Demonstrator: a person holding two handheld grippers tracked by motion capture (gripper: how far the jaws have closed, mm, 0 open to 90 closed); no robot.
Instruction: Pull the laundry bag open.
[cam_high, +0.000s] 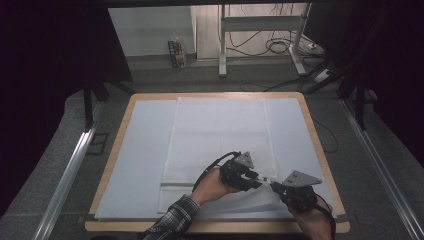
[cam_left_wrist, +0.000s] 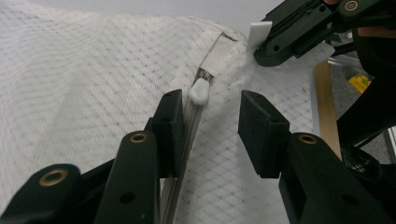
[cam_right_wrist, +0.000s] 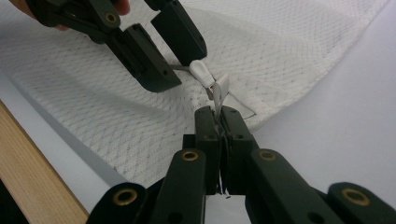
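The white mesh cover (cam_high: 220, 145) lies flat on the table (cam_high: 320, 145), its long axis running from the near edge toward the far edge, and its zipper (cam_left_wrist: 187, 140) runs along the near end, across that axis. One cover, one zipper, one white pull tab (cam_left_wrist: 200, 91), two grippers. In the left gripper view the left gripper (cam_left_wrist: 210, 121) has its jaws parted on either side of the zipper line, the tab sitting just beyond them between the tips, touched by neither pad; no grip there. The tab points toward the cover's near right corner, where the right gripper (cam_right_wrist: 219, 119) is clenched tight on the fabric end of the zipper, a thin strip pinched upright between its pads. In the high view both grippers crowd the near right part of the cover, almost tip to tip, and they hide the tab and the corner beneath them. The zipper's teeth are hard to make out, and its run toward the cover's left side is cut off by the left gripper's own jaws.
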